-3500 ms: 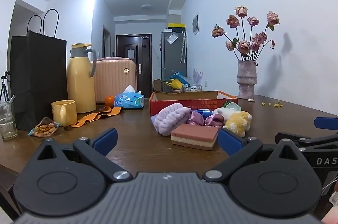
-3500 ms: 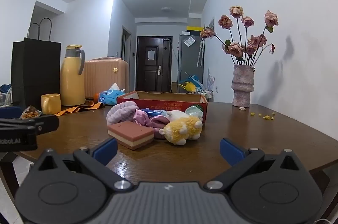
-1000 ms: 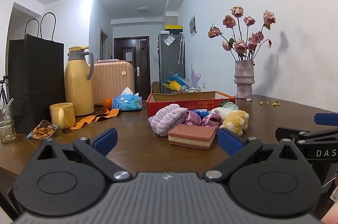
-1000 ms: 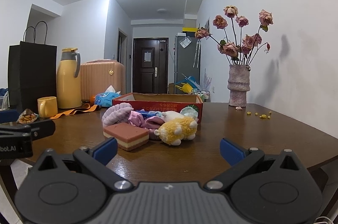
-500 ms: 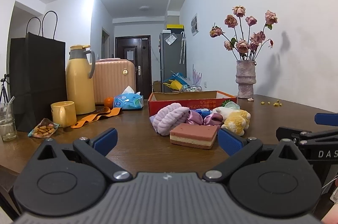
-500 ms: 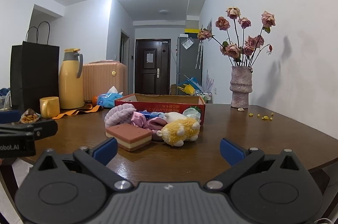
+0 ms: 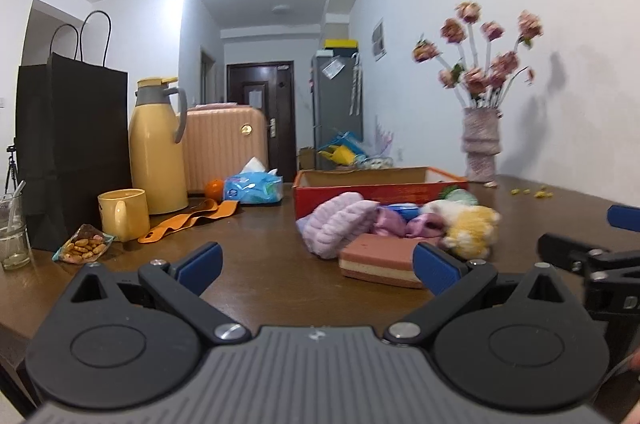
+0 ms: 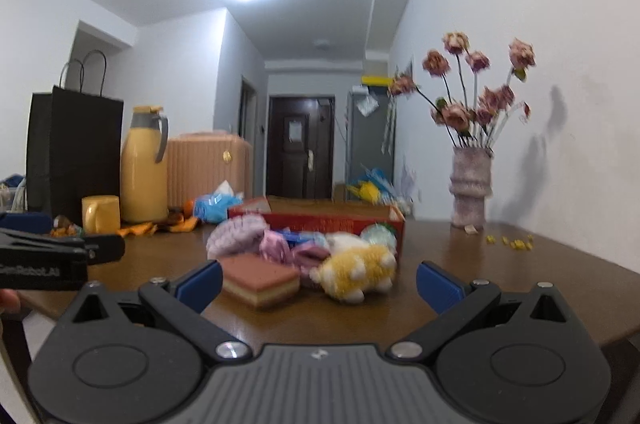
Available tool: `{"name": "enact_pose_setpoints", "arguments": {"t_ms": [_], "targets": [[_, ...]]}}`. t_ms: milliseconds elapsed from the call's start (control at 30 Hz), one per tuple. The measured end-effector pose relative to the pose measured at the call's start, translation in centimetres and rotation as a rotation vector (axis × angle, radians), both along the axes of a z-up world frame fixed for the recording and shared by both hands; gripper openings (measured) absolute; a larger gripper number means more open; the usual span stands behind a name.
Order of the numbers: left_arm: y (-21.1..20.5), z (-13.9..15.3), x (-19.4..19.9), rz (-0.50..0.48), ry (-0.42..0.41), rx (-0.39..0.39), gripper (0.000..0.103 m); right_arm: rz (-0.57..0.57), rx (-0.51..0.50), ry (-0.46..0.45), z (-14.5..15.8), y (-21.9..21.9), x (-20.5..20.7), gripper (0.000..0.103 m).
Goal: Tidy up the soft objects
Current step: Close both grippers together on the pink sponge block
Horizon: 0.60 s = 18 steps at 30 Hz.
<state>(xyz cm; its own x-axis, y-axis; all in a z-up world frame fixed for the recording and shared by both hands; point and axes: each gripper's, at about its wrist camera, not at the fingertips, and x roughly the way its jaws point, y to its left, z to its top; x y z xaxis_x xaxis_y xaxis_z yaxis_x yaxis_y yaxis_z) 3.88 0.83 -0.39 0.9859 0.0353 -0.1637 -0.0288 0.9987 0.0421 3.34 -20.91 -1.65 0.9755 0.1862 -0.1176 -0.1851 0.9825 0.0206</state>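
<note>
Soft things heaped mid-table just in front of the red box: layered sponge nearest, lilac headband to its left, yellow plush toy to its right, pink scrunchies between. Left gripper and right gripper both near the table edge, spread wide, holding nothing. Farther left: yellow mug, thermos, black bag; far right, vase of flowers.

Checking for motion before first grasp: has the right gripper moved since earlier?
Yes. The right gripper has advanced toward the sponge, which now looms larger against the red box.
</note>
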Motion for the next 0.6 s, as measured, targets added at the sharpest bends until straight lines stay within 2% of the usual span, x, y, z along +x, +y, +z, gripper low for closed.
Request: {"name": "enact_pose_setpoints", "arguments": {"t_ms": [33, 133, 167, 200, 233, 267, 333, 367, 433, 500, 600], "targets": [[0.4, 0.1, 1.0, -0.004, 0.001, -0.015, 0.103, 0.020, 0.015, 0.030, 0.0, -0.1, 1.0, 0.103], [1.7, 0.5, 4.8, -0.055, 0.023, -0.083, 0.103, 0.092, 0.102, 0.270, 0.0, -0.2, 5.9, 0.102], [1.9, 0.6, 6.5, -0.063, 0.058, -0.094, 0.102, 0.108, 0.144, 0.316, -0.1, -0.4, 7.2, 0.097], [2.0, 0.6, 8.3, -0.078, 0.099, -0.097, 0.095, 0.125, 0.191, 0.344, -0.3, -0.5, 8.6, 0.085], [1.9, 0.6, 9.9, -0.101, 0.137, -0.097, 0.084, 0.132, 0.211, 0.365, -0.3, -0.3, 9.7, 0.079], [1.9, 0.5, 11.8, -0.122, 0.180, -0.099, 0.079, 0.140, 0.215, 0.380, -0.4, 0.0, 10.9, 0.070], [1.8, 0.0, 14.8, -0.151, 0.254, -0.114, 0.064, 0.144, 0.214, 0.400, -0.4, 0.9, 12.9, 0.058], [2.0, -0.3, 16.5, -0.155, 0.307, -0.131, 0.061, 0.152, 0.223, 0.410, -0.5, 1.2, 13.9, 0.051], [2.3, -0.7, 19.3, -0.178, 0.390, -0.179, 0.055, 0.162, 0.242, 0.435, -0.7, 1.9, 15.8, 0.046], [2.5, -1.0, 20.6, -0.200, 0.418, -0.203, 0.054, 0.160, 0.258, 0.460, -0.8, 2.3, 17.4, 0.042], [2.9, -1.5, 22.5, -0.244, 0.490, -0.251, 0.049, 0.165, 0.303, 0.506, -1.3, 2.4, 19.6, 0.041]]}}
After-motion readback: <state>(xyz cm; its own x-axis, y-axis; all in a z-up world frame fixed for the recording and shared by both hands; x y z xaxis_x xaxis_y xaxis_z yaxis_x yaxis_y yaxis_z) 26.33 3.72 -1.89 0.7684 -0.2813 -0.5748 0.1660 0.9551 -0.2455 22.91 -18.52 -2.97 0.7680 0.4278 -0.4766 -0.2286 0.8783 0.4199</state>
